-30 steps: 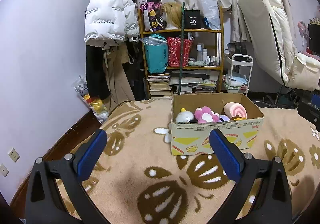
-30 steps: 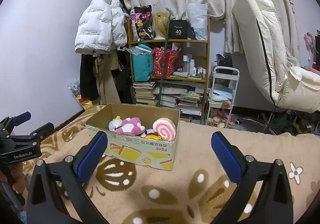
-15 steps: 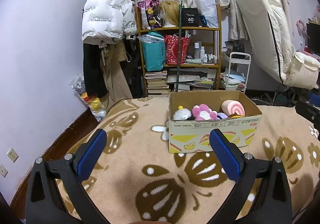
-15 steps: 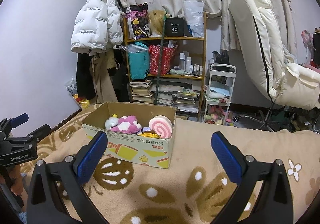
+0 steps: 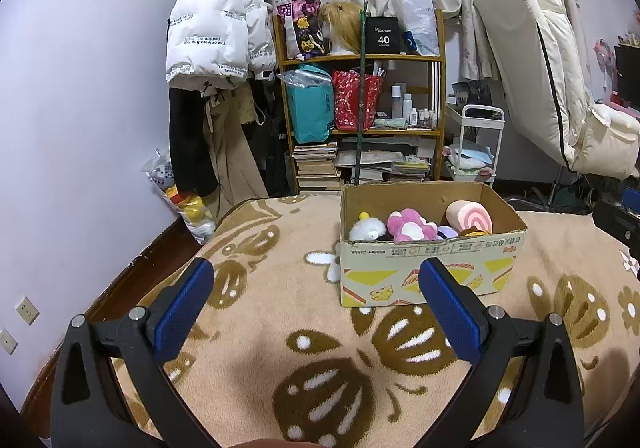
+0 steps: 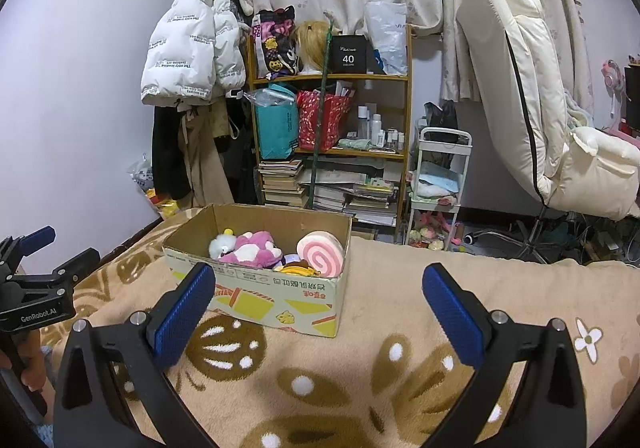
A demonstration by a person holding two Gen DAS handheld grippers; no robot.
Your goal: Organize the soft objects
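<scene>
A cardboard box (image 5: 432,268) stands on the beige patterned blanket (image 5: 280,288). It holds a white fluffy toy (image 5: 366,229), a pink plush (image 5: 408,226), a pink swirl roll cushion (image 5: 470,217) and some smaller soft things. The box also shows in the right wrist view (image 6: 276,296), with the pink plush (image 6: 252,248) and the roll cushion (image 6: 322,254). My left gripper (image 5: 316,300) is open and empty, short of the box. My right gripper (image 6: 318,302) is open and empty, short of the box. The left gripper also shows at the left edge of the right wrist view (image 6: 36,284).
Behind the bed stand a cluttered wooden shelf (image 5: 360,108) with books and bags, a white puffer jacket (image 5: 216,36) on the wall, a small white cart (image 5: 476,152) and a cream recliner chair (image 5: 560,88). The bed's left edge drops to the floor (image 5: 132,280).
Both grippers have drawn back and tilted slightly, so the box sits a little farther off. Both stay open and empty. The box and toys have not moved.
</scene>
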